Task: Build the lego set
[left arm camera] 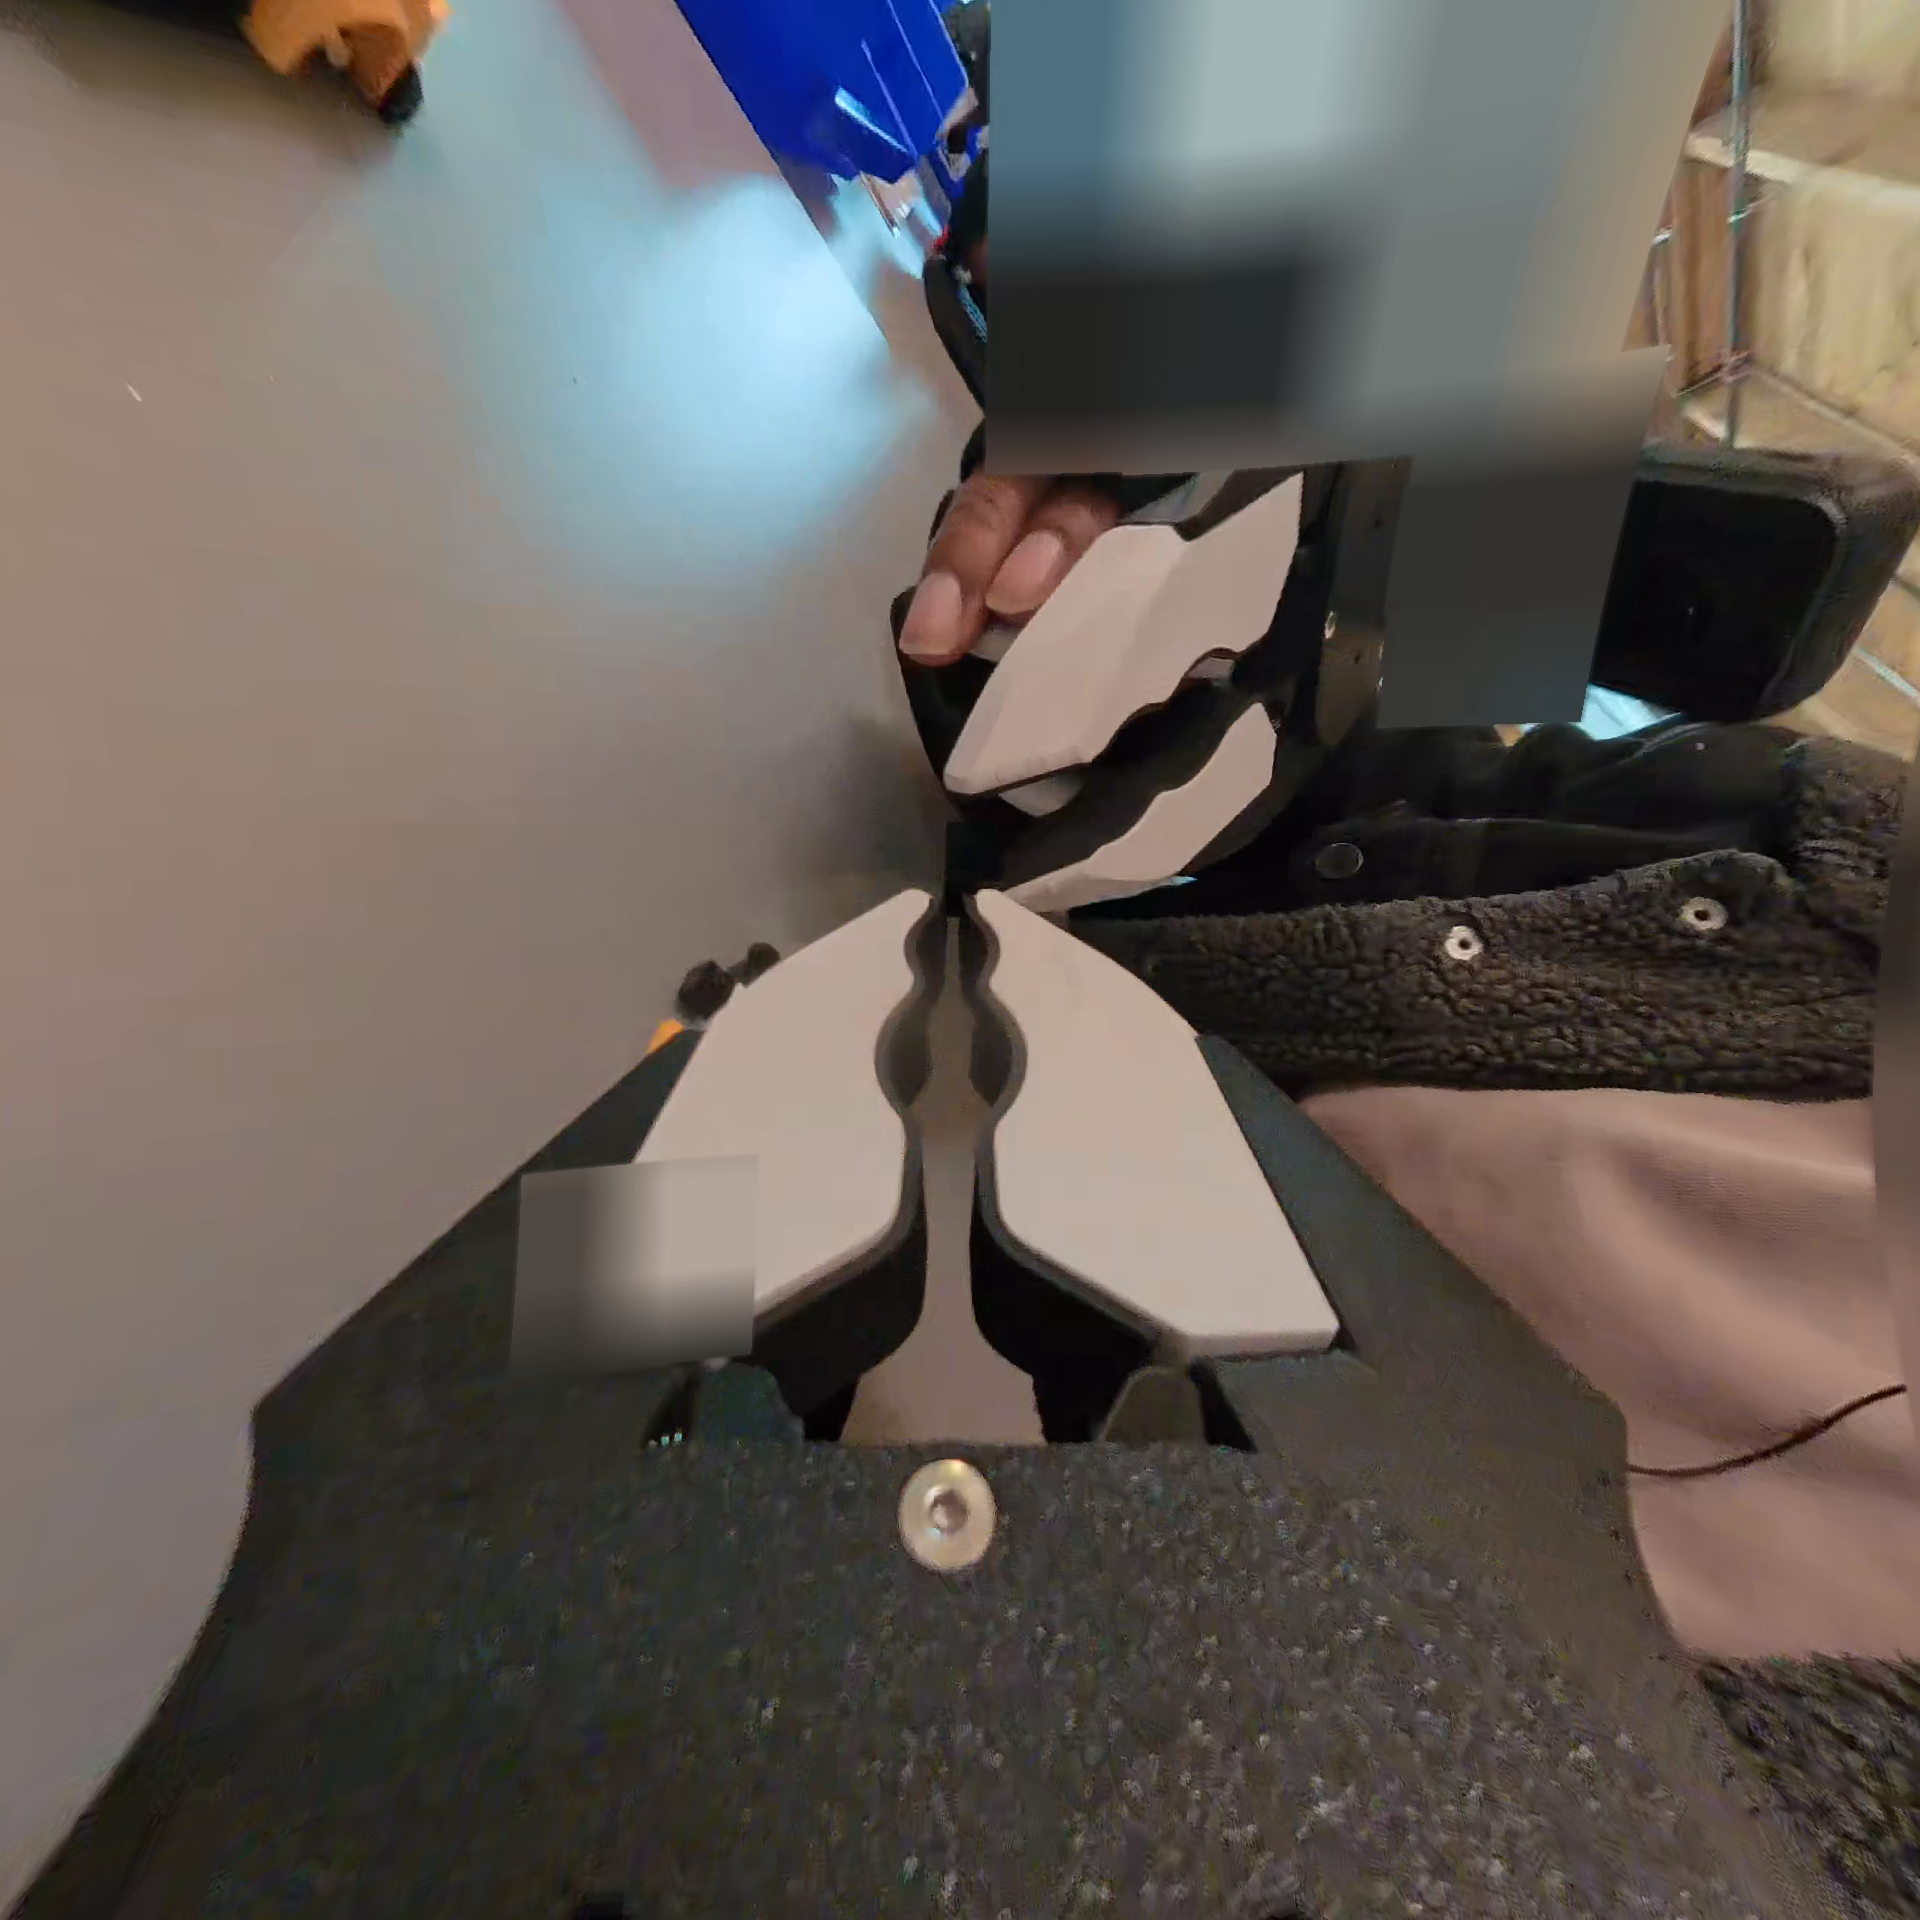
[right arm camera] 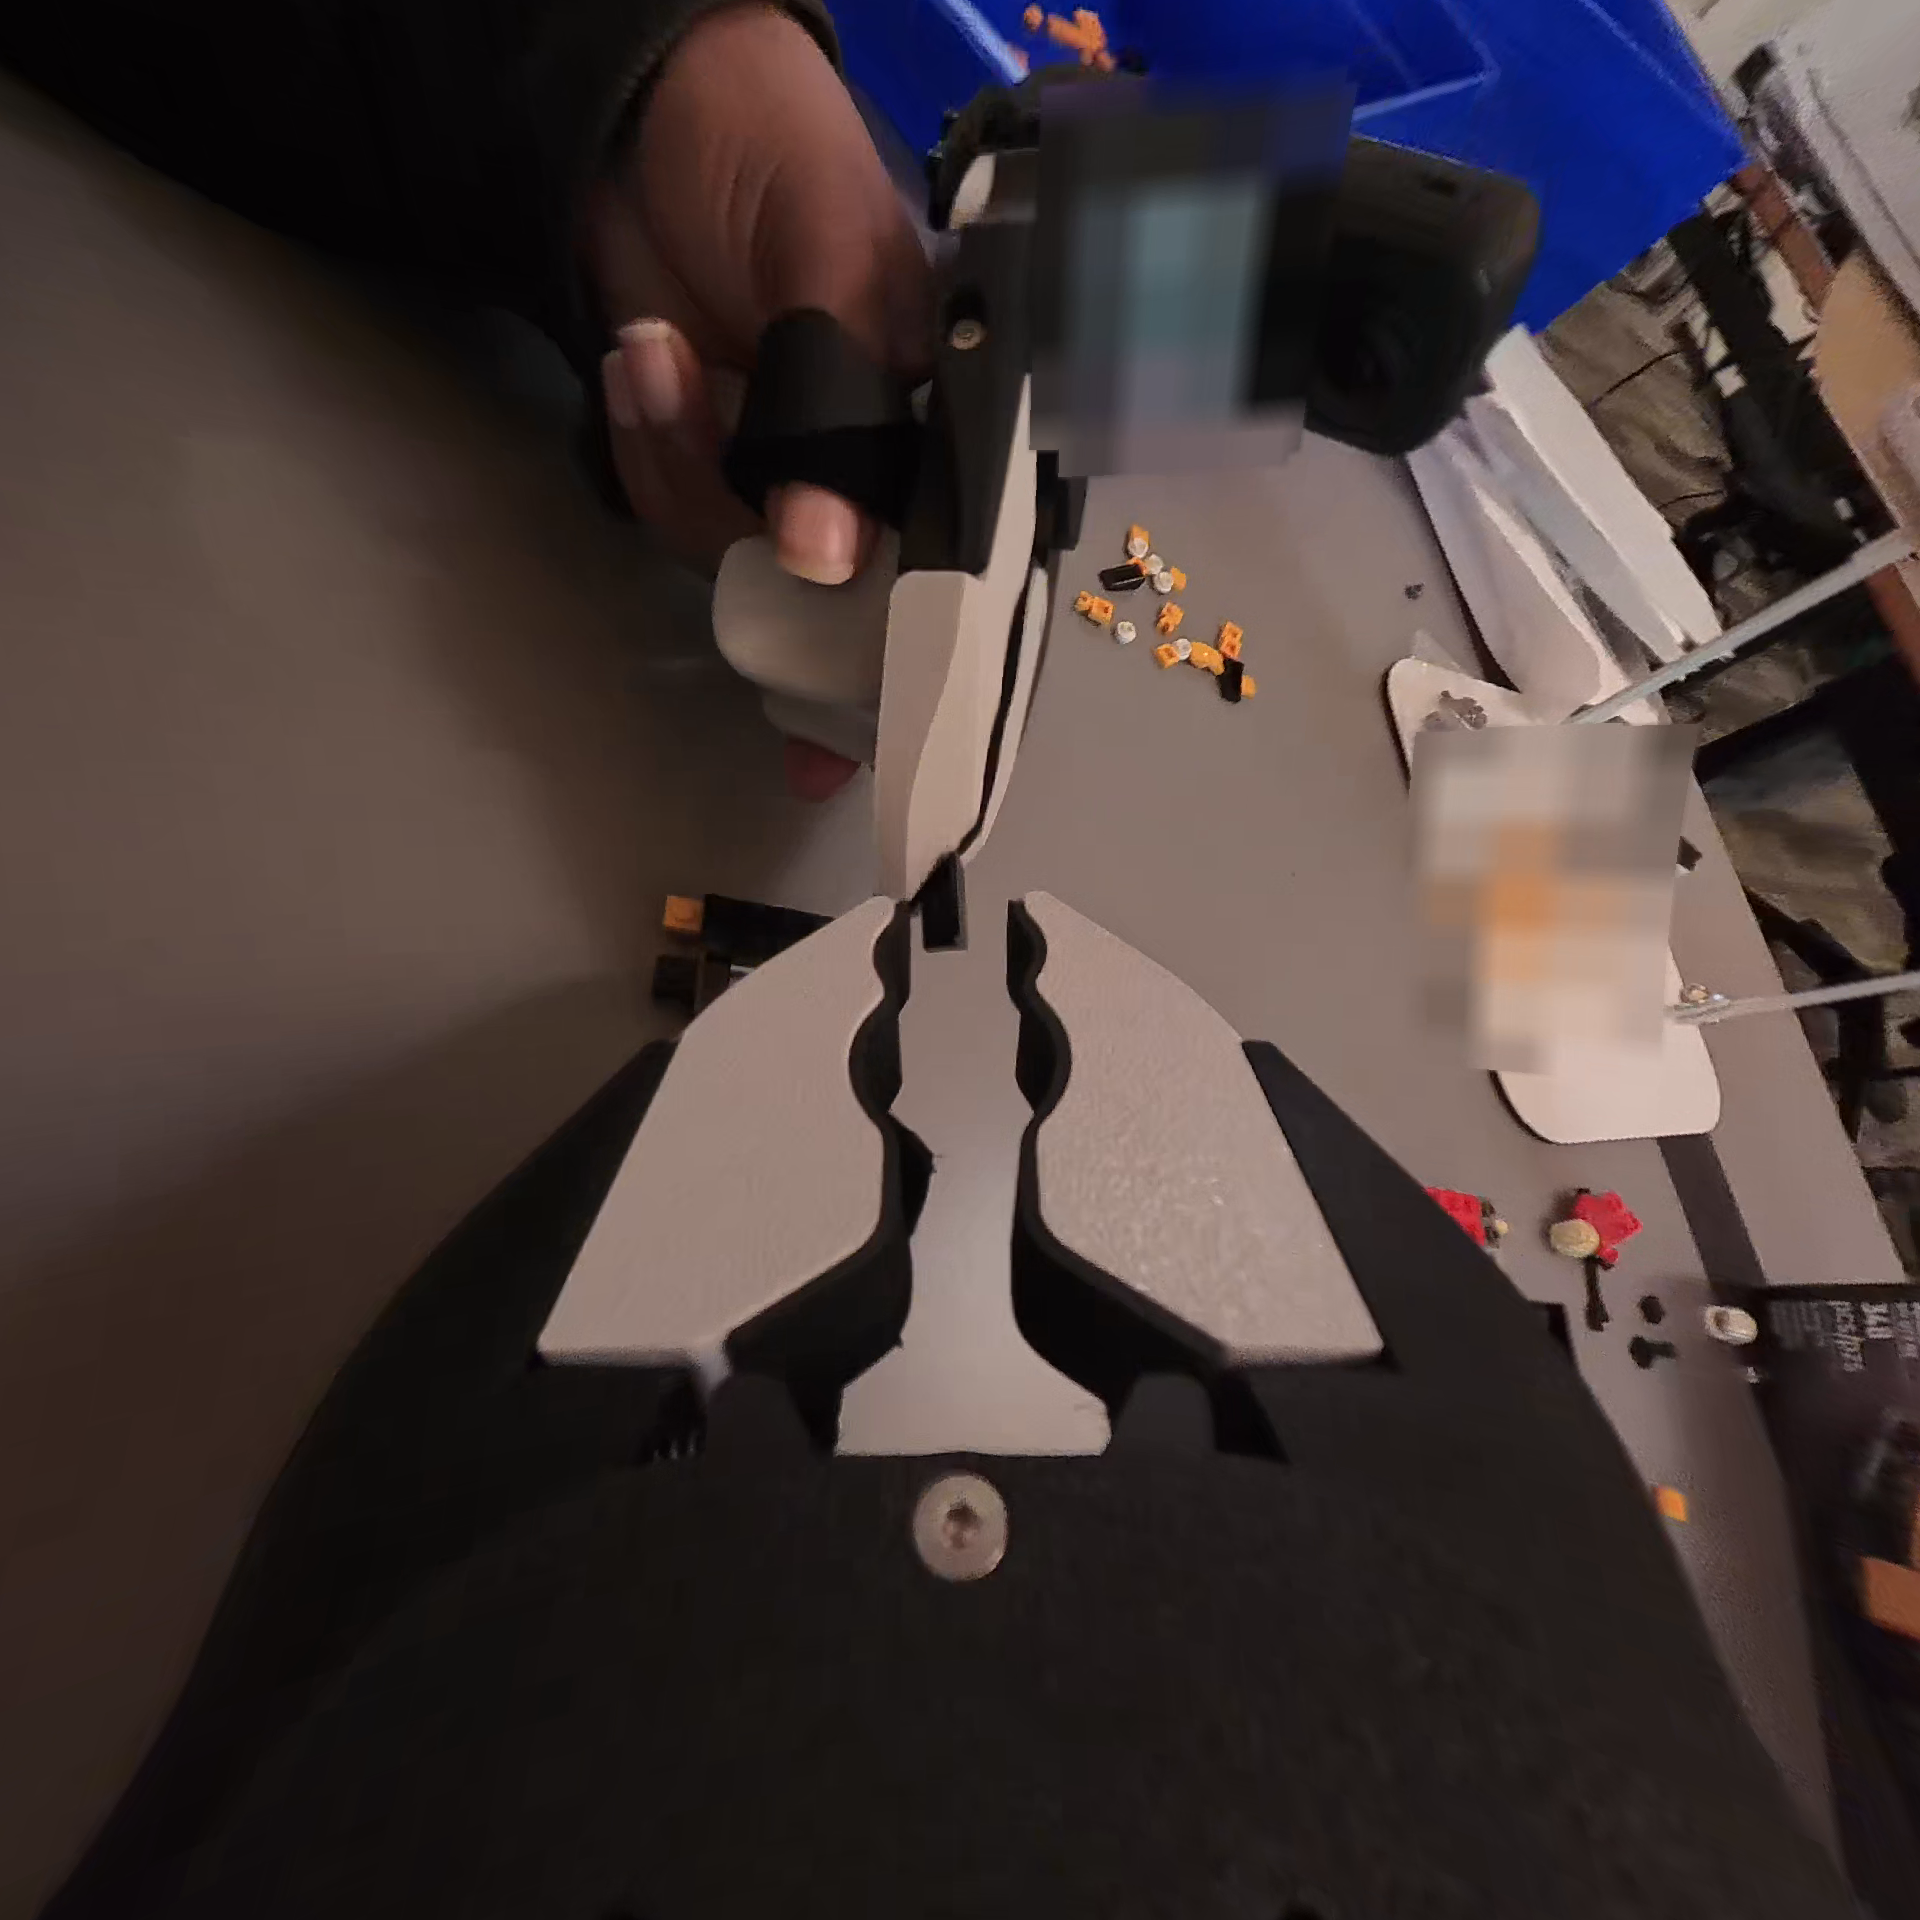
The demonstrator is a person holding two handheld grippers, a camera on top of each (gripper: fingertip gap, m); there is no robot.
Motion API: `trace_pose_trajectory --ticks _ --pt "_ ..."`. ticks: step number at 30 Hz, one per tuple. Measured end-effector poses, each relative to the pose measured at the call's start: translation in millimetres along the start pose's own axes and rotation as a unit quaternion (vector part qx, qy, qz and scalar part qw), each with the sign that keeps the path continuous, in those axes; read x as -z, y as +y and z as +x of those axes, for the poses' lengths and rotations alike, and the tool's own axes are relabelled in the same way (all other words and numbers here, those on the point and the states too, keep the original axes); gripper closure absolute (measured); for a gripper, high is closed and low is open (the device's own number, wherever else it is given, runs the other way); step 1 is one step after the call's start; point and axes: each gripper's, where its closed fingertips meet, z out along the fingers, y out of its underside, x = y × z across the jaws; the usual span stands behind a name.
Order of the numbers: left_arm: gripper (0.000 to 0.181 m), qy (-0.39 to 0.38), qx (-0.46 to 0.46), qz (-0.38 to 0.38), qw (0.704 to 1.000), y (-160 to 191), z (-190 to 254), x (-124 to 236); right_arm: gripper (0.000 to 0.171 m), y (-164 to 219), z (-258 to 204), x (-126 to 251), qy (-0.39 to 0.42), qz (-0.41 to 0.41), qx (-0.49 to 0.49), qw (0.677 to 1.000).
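Observation:
My left gripper [left arm camera: 956,906] is shut on a small black lego piece [left arm camera: 971,857] and holds it above the grey table [left arm camera: 416,623]. In the right wrist view the left gripper [right arm camera: 932,871] comes in from above with the black piece [right arm camera: 943,906] at its tip. My right gripper [right arm camera: 958,910] is open, and the black piece sits between its fingertips, close to its left finger [right arm camera: 810,1039] and apart from the other. In the left wrist view the right gripper [left arm camera: 992,842] meets the piece from the upper right. A black and orange part-built assembly [right arm camera: 717,945] lies on the table behind.
Loose orange, white and black pieces [right arm camera: 1174,623] lie farther out. Red pieces [right arm camera: 1590,1226], a white card [right arm camera: 1621,1091] and a dark box [right arm camera: 1849,1455] are at the right. A blue bin [right arm camera: 1455,62] stands at the back. A dark fleece jacket [left arm camera: 1455,987] lies beside the grippers. Left and right tips are no more than a few centimetres apart.

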Motion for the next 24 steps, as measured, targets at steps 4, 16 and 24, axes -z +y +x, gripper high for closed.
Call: trace_pose_trajectory --ticks 4,16,24 --pt "0.180 0.000 0.009 -0.014 1.000 4.3 -3.0 1.6 0.163 -2.9 -7.0 -1.9 -0.046 -0.004 -0.006 0.999" --pt "0.165 -0.052 -0.105 -0.064 0.991 12.7 -6.6 2.8 0.169 10.5 -10.2 -3.2 -0.149 -0.025 -0.162 0.975" --pt "0.133 -0.183 -0.302 -0.169 0.920 33.4 -41.5 6.5 0.169 35.3 -27.6 -15.5 -0.207 -0.098 -0.245 0.942"
